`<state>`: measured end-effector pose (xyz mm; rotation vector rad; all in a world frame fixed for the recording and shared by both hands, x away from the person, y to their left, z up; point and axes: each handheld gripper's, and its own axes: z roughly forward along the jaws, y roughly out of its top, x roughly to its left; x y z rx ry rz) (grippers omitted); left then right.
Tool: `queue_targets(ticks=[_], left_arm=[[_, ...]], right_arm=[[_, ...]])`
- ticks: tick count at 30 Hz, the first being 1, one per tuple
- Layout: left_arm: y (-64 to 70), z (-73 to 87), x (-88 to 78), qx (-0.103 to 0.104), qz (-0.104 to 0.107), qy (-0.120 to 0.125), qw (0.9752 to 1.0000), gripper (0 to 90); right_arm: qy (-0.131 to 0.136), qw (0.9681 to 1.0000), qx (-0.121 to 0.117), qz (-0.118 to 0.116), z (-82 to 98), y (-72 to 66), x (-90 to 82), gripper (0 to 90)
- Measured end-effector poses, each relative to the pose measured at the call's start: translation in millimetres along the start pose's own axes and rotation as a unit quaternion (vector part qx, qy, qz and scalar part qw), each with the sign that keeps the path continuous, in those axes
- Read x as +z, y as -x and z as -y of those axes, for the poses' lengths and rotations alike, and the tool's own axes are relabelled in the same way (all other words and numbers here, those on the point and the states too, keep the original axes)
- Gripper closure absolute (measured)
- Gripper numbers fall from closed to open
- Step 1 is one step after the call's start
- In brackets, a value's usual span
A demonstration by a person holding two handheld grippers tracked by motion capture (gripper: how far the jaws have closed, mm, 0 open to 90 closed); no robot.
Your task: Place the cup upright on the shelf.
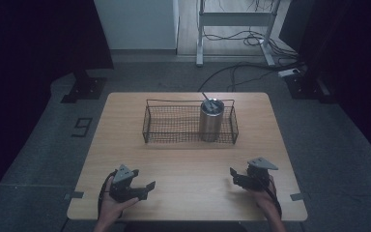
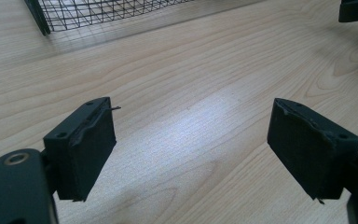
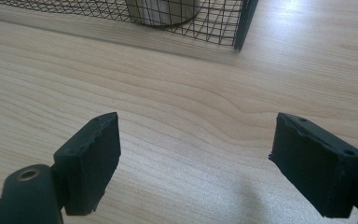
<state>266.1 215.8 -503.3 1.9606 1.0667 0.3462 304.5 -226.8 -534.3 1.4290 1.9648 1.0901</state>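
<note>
I hold my left gripper (image 1: 142, 181) low over the near left part of the pale wooden table (image 1: 183, 159), its black jaws spread wide with bare wood between them. My right gripper (image 1: 237, 176) sits near the right edge, jaws equally wide and empty. Well ahead of both, toward the table's far side, stands a black wire-mesh rectangular basket (image 1: 171, 126). In its right end an upright brushed-metal cylindrical cup (image 1: 211, 121) holds a thin grey stick (image 1: 206, 98) that leans out leftward

Dim room, grey floor (image 1: 38, 140), wooden table (image 1: 183, 159).
</note>
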Motion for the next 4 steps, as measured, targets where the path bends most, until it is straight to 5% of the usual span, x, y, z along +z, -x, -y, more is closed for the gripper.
queue_targets(ticks=[4], left_arm=[[-0.6,-0.2,-0.3,0.000,0.000,0.001,1.0000,15.4]], right_arm=[[-0.002,1.0000,0.000,0.002,1.2,0.9,0.4,14.8]])
